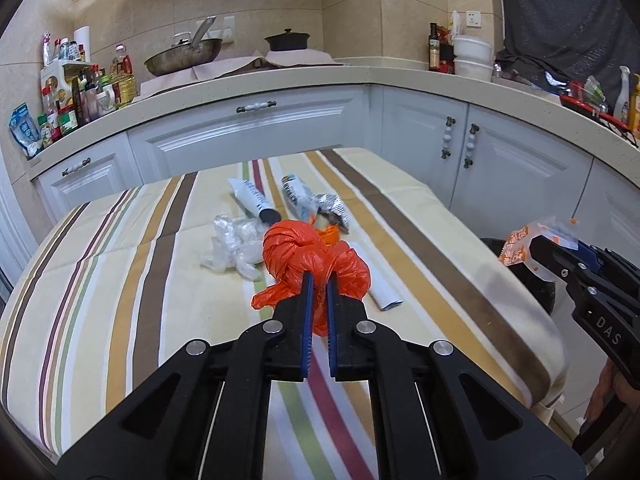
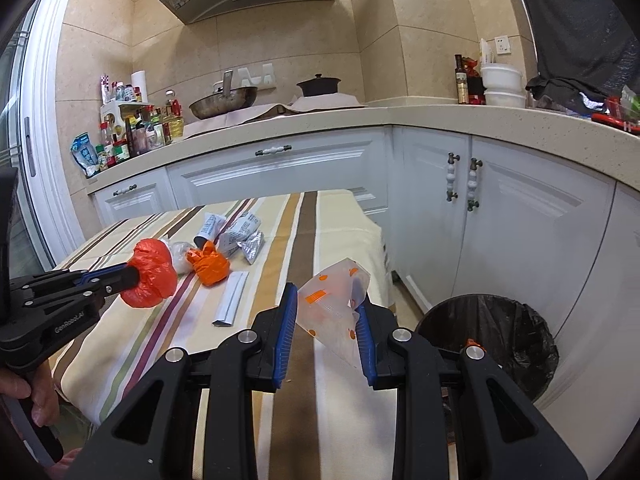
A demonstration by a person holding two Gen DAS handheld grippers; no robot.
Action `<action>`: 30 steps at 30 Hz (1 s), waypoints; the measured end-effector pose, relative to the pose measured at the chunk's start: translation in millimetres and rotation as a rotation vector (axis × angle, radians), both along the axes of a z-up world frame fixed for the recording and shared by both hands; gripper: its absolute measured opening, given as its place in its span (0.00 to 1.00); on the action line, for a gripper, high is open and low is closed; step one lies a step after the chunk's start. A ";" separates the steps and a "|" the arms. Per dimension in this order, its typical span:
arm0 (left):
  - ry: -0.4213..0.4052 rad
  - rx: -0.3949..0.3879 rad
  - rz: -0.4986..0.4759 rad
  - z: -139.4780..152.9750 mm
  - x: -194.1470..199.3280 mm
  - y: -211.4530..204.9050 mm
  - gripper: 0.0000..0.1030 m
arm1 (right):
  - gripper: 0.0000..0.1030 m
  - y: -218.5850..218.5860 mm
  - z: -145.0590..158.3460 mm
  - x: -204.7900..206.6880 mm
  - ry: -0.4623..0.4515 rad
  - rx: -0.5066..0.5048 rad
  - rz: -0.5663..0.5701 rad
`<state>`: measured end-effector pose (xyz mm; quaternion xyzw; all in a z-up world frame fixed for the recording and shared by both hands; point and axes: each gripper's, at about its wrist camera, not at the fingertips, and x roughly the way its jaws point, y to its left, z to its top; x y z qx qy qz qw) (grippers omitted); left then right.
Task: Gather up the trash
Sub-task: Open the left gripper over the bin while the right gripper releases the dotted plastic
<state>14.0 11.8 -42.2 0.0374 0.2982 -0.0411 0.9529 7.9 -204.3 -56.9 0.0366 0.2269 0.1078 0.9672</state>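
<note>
While both pinch trash: left gripper [image 1: 319, 280] squeezes crumpled red plastic bag [image 1: 316, 258], right gripper [image 2: 326, 320] clear orange-dotted wrapper [image 2: 338, 312]. Next, carry over black-lined bin [image 2: 516, 336], let go.

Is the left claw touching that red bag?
Touching. The left wrist view shows the left claw pinched shut on the red bag, with red plastic squeezed between its blue pads.
</note>
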 end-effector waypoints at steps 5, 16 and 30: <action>-0.020 -0.012 -0.061 8.6 -0.6 -22.4 0.05 | 0.28 -16.0 6.0 -4.3 -0.022 -0.025 -0.056; -0.042 -0.029 -0.207 17.9 16.1 -98.6 0.05 | 0.28 -74.4 10.5 -1.1 -0.050 -0.049 -0.196; -0.026 -0.005 -0.329 4.4 43.7 -196.2 0.05 | 0.28 -138.2 -5.0 18.7 -0.036 -0.066 -0.296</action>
